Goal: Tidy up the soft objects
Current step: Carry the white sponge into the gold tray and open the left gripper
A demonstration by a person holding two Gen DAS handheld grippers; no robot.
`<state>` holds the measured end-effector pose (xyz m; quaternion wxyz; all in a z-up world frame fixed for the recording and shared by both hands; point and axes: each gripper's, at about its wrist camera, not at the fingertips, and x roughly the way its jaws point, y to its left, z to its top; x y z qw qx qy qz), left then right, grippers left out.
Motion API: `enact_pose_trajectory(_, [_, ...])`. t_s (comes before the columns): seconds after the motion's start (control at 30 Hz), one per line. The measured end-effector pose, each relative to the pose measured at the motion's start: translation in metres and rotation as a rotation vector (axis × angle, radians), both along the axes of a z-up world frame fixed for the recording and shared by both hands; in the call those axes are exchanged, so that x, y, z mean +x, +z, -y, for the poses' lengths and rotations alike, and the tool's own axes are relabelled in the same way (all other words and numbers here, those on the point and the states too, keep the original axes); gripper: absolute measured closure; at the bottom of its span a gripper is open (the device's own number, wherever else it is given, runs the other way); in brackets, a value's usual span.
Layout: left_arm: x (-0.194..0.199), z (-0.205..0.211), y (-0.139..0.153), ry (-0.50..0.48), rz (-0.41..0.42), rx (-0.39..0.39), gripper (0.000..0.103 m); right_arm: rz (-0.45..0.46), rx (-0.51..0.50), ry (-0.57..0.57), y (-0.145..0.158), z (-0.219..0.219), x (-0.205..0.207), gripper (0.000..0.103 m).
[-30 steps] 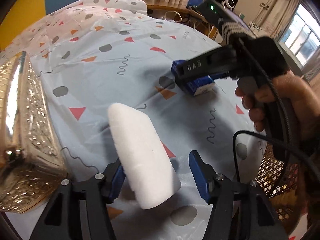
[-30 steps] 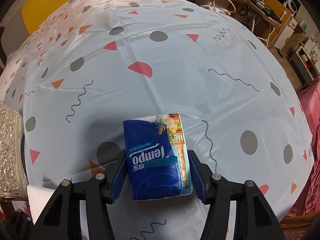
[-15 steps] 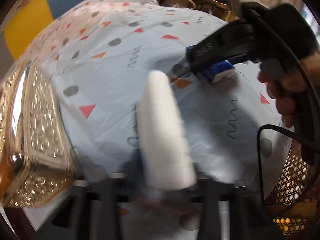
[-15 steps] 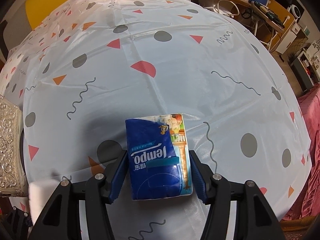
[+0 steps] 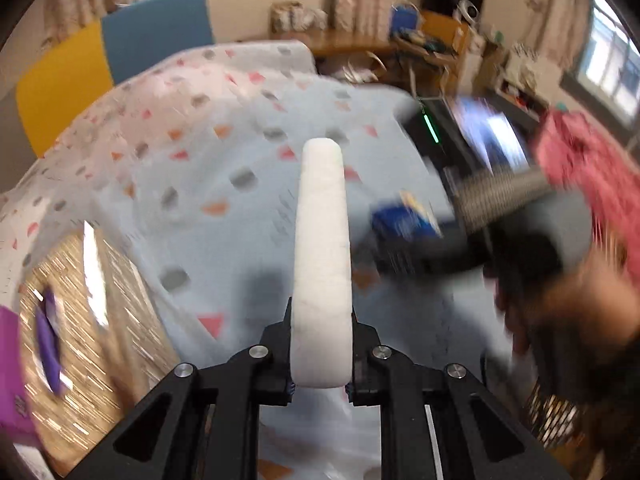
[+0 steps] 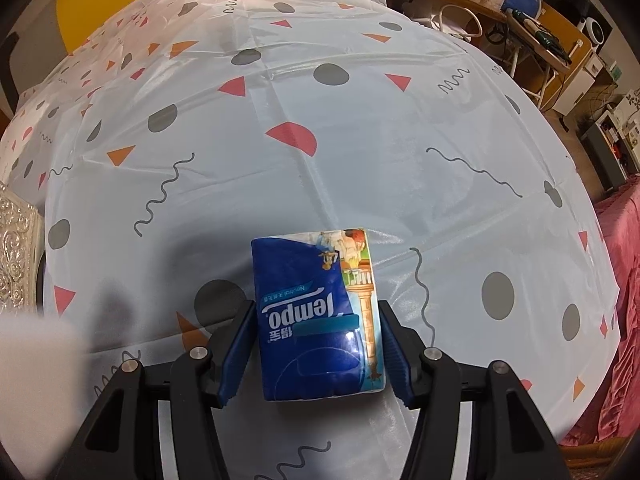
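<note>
My left gripper (image 5: 320,354) is shut on a long white foam sponge (image 5: 322,264), held on edge above the table and pointing away from me. A blurred white corner of it shows in the right wrist view (image 6: 28,336). My right gripper (image 6: 316,344) has its blue pads on both sides of a blue Tempo tissue pack (image 6: 316,316) that seems lifted a little off the cloth. The jaws are close to the pack; contact is not plain. The pack also shows blurred in the left wrist view (image 5: 404,220).
A shiny gold embossed box (image 5: 84,344) stands at the left, with a purple thing (image 5: 12,372) in it; its silver-looking side shows in the right wrist view (image 6: 16,256). The table wears a patterned light-blue cloth (image 6: 360,128). Desks and clutter stand beyond.
My left gripper closed on the foam sponge, lifted it and turned it on edge. The right gripper rose a little with the tissue pack between its pads.
</note>
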<state>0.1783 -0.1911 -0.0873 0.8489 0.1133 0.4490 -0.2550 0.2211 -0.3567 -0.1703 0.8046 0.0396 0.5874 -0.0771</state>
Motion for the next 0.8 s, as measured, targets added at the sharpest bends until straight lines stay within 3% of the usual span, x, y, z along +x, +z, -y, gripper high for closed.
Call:
enact_pose_trajectory(0.2, [0.055,-0.039,0.041,0.154,0.066,-0.019,0.085,0.004,-0.007,0.007,0.0,-0.002,-0.003,0.044])
enact_pose_trajectory(0.4, [0.083,-0.113,0.068,0.344,0.099,-0.046,0.085,0.006,-0.016,0.019,-0.001,-0.005,-0.004,0.044])
enact_pose_trajectory(0.63, [0.068,-0.208,0.095,0.509,0.193,-0.087,0.085,0.009,-0.024,0.028,-0.001,-0.009,-0.005,0.045])
enact_pose_trajectory(0.8, [0.037,-0.283,0.097,0.623,0.205,-0.125,0.085,0.014,-0.03,0.037,0.0,-0.011,-0.006,0.048])
